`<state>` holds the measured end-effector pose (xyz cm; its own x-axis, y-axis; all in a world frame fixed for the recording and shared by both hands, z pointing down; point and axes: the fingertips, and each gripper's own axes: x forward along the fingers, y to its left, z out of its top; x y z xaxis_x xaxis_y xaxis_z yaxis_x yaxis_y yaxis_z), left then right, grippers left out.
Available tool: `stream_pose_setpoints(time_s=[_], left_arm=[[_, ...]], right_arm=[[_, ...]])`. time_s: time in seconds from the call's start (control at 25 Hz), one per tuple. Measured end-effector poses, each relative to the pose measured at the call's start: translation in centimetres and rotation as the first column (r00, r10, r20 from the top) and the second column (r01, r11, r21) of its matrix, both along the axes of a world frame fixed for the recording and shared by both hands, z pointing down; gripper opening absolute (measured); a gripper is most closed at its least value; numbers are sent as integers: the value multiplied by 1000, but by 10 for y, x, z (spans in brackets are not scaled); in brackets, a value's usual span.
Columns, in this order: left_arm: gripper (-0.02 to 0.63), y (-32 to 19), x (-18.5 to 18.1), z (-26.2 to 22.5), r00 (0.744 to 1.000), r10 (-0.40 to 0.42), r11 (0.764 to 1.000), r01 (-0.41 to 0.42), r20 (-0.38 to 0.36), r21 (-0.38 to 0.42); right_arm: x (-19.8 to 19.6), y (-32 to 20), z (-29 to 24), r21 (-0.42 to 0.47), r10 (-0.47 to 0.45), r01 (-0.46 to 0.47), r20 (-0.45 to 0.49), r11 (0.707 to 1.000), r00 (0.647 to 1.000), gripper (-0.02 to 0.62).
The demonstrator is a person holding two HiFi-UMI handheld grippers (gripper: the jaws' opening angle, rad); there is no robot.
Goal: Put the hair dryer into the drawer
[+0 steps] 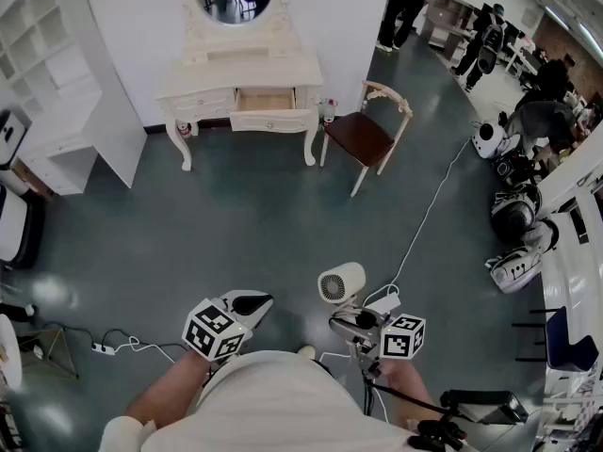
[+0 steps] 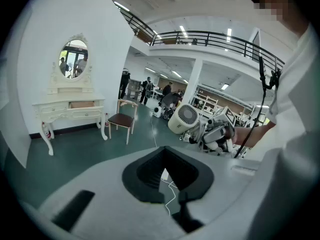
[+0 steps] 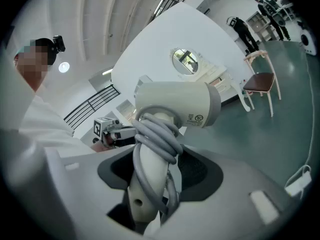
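Only picked up so far: dryer (image 1: 340, 282) pinched by its cord-wrapped handle in the near right gripper (image 1: 356, 320), left gripper (image 1: 252, 303) spread on nothing, with carrying to the open drawer (image 1: 265, 100) of the far dresser (image 1: 240, 72) and placing inside left.

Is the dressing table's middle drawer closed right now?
No, the middle drawer of the dressing table stands pulled out, its inside showing.
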<state>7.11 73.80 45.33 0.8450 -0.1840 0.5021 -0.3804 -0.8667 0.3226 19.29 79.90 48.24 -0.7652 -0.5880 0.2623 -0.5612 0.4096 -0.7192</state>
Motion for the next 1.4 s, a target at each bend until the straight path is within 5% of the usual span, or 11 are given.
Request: stream_pose_setpoints(time_s=[0.44, 0.88, 1.08, 1.4], left_arm=[[3, -34, -178, 13, 993, -108, 994, 106, -48, -40], [3, -60, -327, 27, 989, -143, 989, 141, -42, -55], [3, -84, -357, 35, 982, -180, 980, 175, -55, -93], [3, -159, -346, 41, 973, -223, 972, 218, -55, -83]], right_arm=[[-159, -46, 0, -37, -60, 57, -72, 998, 996, 235], [-287, -109, 16, -68, -8, 0, -111, 998, 994, 235], [-317, -139, 15, -85, -38, 27, -140, 996, 989, 235], [-301, -234, 27, -84, -59, 45, -172, 995, 983, 235]])
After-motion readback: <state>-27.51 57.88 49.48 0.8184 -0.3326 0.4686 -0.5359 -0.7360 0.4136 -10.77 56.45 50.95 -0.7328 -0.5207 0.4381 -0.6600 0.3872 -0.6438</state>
